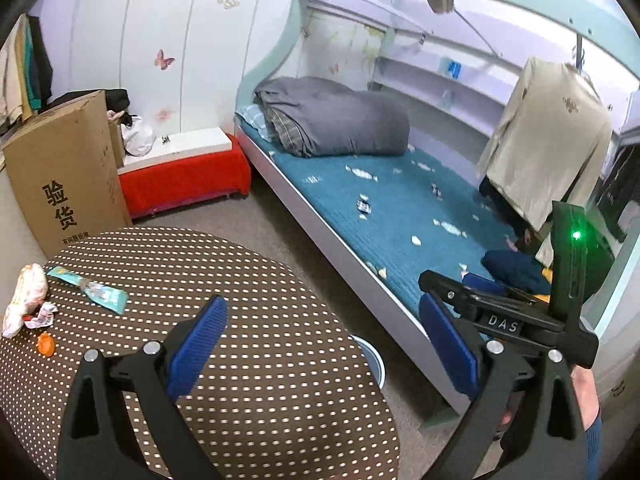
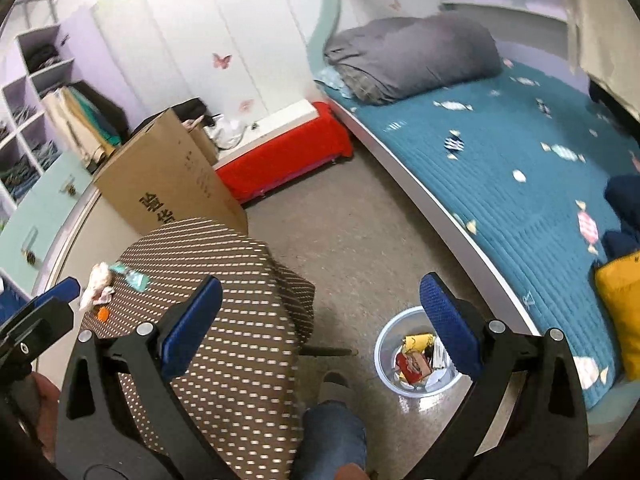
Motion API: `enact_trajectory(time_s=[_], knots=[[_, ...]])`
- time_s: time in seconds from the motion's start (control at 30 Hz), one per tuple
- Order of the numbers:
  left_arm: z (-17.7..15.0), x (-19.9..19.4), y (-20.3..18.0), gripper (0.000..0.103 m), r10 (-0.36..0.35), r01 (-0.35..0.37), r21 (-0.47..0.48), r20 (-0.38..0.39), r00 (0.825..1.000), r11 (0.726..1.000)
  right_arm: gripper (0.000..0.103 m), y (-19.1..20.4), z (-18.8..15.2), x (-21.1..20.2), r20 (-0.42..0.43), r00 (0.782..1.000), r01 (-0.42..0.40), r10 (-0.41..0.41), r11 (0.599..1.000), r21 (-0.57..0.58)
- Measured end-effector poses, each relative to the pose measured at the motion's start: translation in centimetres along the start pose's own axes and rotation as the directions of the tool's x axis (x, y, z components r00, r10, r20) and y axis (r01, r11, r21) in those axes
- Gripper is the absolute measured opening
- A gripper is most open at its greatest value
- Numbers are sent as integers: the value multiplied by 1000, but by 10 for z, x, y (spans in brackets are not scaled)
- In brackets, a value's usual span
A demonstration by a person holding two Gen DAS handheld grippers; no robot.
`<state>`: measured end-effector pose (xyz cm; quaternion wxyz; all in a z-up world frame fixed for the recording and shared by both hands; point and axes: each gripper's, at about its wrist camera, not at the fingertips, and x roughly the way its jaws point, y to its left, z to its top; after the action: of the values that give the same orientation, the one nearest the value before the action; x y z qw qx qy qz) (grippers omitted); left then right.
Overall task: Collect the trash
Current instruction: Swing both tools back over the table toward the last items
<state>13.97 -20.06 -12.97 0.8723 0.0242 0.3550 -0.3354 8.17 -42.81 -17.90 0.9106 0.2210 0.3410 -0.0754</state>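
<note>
polka-dot surface carries light, soft trash at its far left, a crumpled wrapper and a teal packet, best pinched mid-body, while left gripper and right gripper hover, jaws spread, bin on the floor right.

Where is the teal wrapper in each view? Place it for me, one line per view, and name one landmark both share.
Left wrist view: the teal wrapper lies at far left on the polka-dot table, beside the crumpled paper.
Right wrist view: it sits left of centre, near the table's far left edge.
Shared landmark: the cardboard box behind the table.
</note>
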Motion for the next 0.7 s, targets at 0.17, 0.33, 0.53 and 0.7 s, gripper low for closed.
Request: enact_trajectory(time_s=[0.17,0.33,0.53,0.7], knots=[[-3,-26,30,95,21,-20,-26,47,999,999,97,43,7,-4,16,999,-26,28,996,-82],[-8,-52,75,95,74,-68,-63,97,993,996,97,89,13,1,17,998,-60,64,985,-162],[-17,-77,142,95,168,-149,-152,119,979,977,97,147,11,25,-27,993,-118,115,960,-255],[-18,-89,201,95,246,-215,-220,123,961,951,97,191,12,52,-70,985,-170,156,935,-312]])
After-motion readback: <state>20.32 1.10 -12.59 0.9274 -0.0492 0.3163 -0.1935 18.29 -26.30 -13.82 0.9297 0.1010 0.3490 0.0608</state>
